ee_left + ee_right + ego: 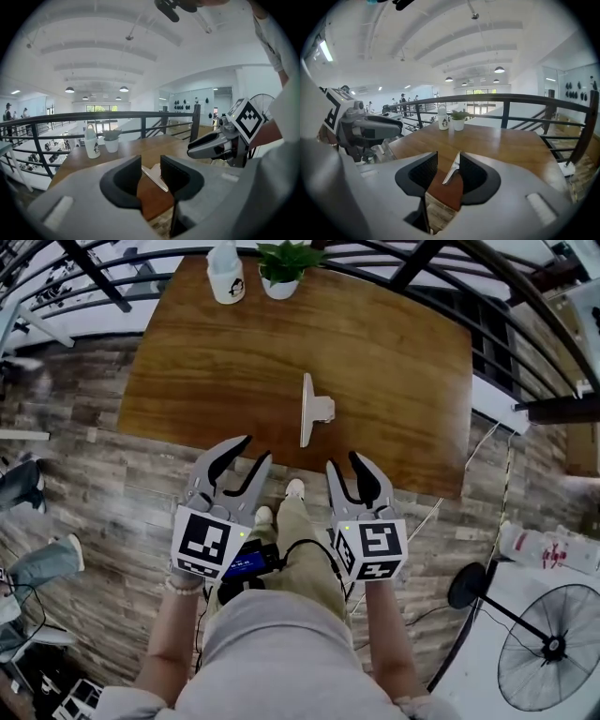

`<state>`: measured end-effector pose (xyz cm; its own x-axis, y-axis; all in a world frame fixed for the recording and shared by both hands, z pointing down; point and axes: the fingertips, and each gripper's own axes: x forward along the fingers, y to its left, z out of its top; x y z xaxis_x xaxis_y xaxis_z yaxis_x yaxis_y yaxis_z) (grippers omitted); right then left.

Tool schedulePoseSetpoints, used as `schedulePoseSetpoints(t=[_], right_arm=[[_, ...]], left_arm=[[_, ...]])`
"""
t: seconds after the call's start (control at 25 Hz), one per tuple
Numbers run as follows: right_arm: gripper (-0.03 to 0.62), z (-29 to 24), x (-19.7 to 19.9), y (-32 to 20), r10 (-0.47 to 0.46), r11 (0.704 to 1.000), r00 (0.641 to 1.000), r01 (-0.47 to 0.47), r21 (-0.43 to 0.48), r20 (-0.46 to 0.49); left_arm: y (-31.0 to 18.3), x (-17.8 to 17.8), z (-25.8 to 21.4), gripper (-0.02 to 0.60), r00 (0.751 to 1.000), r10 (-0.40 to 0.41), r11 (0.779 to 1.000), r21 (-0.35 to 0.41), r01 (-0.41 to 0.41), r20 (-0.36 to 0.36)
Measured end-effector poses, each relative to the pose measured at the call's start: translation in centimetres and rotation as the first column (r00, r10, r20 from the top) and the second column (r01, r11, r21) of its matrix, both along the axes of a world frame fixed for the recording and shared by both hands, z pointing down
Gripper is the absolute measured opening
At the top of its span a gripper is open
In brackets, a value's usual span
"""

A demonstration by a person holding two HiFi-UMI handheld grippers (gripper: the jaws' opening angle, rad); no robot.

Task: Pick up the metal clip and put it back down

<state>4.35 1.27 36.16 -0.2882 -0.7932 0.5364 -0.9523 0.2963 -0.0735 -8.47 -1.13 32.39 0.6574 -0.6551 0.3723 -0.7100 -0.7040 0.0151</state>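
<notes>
Left claw and right claw both gape empty, one clip ahead on the table, one bottle and one plant beyond, tops cut off

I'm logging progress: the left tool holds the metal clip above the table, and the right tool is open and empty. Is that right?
Not quite. The left tool is open and empty too; the head view shows the metal clip lying on the table. The right tool is indeed open and empty.
</notes>
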Motion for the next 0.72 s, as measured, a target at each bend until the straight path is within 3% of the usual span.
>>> schedulePoseSetpoints(t=[0.36,0.72], right_arm=[[0.16,4.6,0.6,-2.9,-0.054,0.994,0.998,0.055,-0.089,0.01],[0.161,8.3,1.5,-6.3,-0.042,0.988,0.998,0.049,-0.147,0.048]], left_arm=[[-2.4,1.0,3.9,0.12,0.999,-0.038,0.998,-0.048,0.039,0.018],[-4.4,1.5,7.3,0.12,0.996,-0.065,0.993,-0.091,0.07,0.06]])
